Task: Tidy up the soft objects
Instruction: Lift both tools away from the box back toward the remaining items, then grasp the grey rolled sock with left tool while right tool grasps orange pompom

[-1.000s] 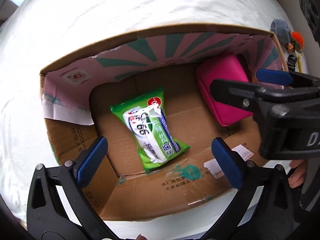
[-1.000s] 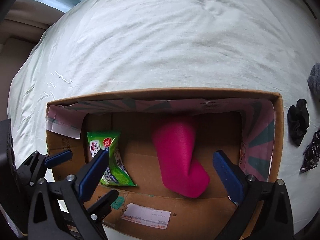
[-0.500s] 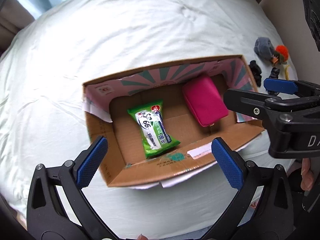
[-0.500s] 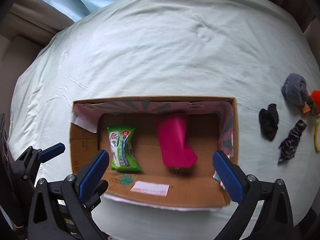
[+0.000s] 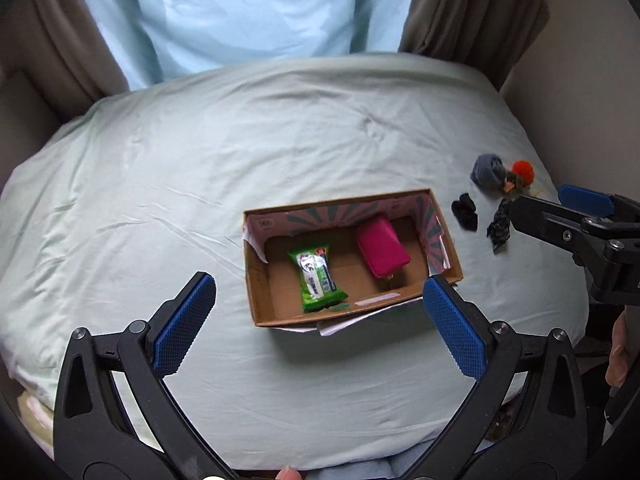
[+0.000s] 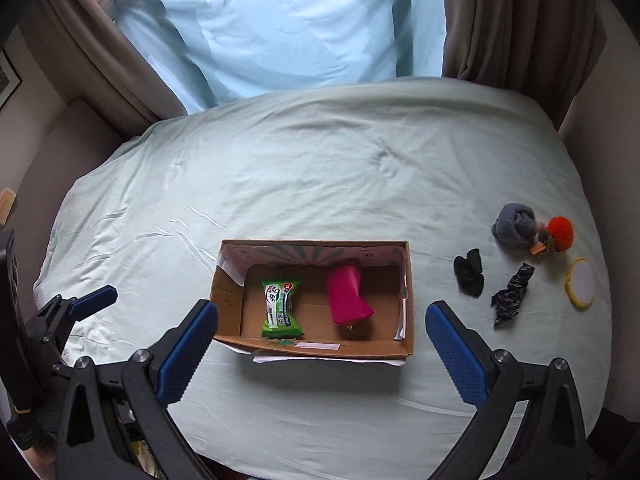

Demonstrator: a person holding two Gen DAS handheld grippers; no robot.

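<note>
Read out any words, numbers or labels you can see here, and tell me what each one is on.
"99": on the green wipes pack inside the cardboard box; its other print is too small to read.
White label on the box's near wall: too blurred to read.
Print on the box's left wall: too blurred to read.

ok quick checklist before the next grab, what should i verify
1. Left gripper open and empty: ok.
2. Right gripper open and empty: ok.
3. Cardboard box open with free floor space beside the green wipes pack and pink pouch: ok.
4. Loose items on the bed, right of the box, unobstructed: black scrunchie, patterned scrunchie, grey plush: ok.
5. Yellow round item is soft: cannot tell.
</note>
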